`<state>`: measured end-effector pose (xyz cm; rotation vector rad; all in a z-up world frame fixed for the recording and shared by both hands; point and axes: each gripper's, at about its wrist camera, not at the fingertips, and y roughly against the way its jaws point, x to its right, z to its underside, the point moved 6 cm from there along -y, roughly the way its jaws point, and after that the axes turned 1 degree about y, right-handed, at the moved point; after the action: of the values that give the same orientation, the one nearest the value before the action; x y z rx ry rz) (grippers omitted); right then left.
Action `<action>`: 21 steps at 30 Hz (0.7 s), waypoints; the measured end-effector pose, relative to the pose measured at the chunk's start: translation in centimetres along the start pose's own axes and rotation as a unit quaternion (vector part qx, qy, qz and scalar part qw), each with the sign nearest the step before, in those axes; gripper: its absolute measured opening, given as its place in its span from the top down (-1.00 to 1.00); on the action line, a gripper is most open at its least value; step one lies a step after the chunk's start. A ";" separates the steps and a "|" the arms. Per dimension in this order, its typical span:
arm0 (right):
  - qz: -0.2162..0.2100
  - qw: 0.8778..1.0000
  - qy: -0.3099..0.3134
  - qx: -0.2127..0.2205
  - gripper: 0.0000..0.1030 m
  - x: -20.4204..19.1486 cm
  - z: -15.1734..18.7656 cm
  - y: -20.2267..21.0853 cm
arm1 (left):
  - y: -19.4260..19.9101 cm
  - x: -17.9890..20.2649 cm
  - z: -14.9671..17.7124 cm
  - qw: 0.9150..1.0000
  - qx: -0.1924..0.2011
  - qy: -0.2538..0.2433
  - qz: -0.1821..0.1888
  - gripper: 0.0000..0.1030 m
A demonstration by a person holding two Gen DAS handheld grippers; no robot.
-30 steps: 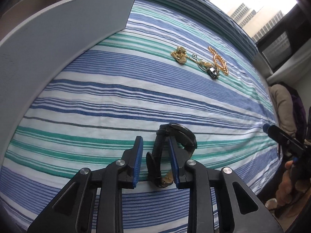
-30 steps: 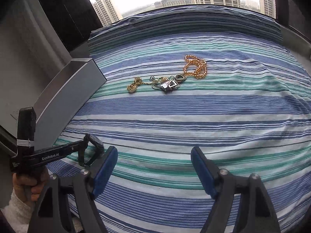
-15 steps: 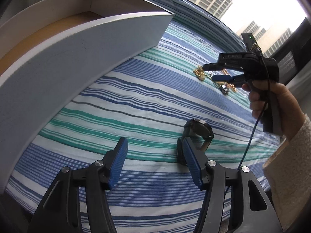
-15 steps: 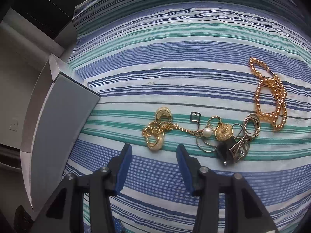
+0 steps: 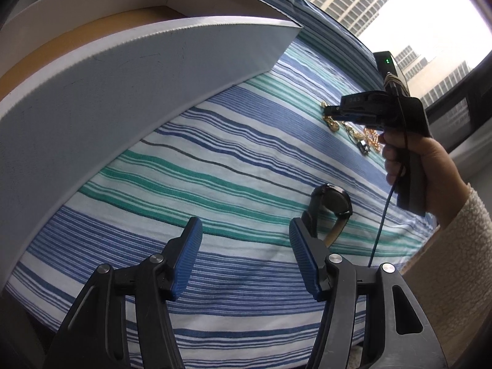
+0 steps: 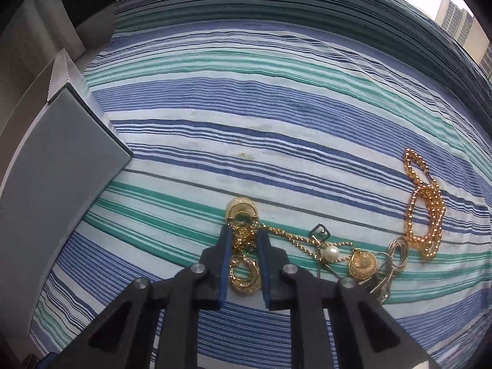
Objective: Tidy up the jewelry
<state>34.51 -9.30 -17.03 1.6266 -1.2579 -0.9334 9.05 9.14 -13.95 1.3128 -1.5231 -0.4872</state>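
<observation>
My left gripper (image 5: 246, 230) is open and empty above the striped cloth. A black watch (image 5: 330, 206) lies on the cloth just beyond its right finger. My right gripper (image 6: 244, 233) is nearly closed around a gold chain with hoop earrings (image 6: 243, 246); it also shows in the left wrist view (image 5: 330, 110) over the jewelry pile. A gold bead necklace (image 6: 424, 209), a pearl piece (image 6: 331, 252), a gold disc earring (image 6: 363, 264) and silver rings (image 6: 396, 255) lie to the right.
A white open box (image 5: 138, 70) with a tan floor stands at the left on the striped blue, green and white cloth (image 6: 276, 107); its grey wall (image 6: 55, 166) shows in the right wrist view. Windows and buildings lie beyond the cloth.
My right gripper has come down onto the gold chain pile and its fingers have narrowed around it. My left gripper has drawn back slightly from the watch and stayed open.
</observation>
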 end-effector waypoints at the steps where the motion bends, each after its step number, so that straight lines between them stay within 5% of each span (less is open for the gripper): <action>1: -0.013 1.000 -0.007 0.004 0.69 0.2 0.2 0.6 | 0.0 0.0 0.1 1.000 0.000 0.000 -0.001 -0.18; 11: -0.119 0.992 -0.009 0.037 0.69 2.2 4.1 10.2 | -0.9 0.3 0.8 1.000 -0.010 -0.002 -0.003 -0.18; 21: -0.118 0.993 -0.016 0.022 0.68 6.4 15.6 13.3 | -1.5 0.9 1.4 1.000 -0.019 -0.011 -0.010 -0.18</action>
<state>17.12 -20.10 -10.48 1.8301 -1.1291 -1.0857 8.70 7.43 -15.32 1.2973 -1.5131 -0.5430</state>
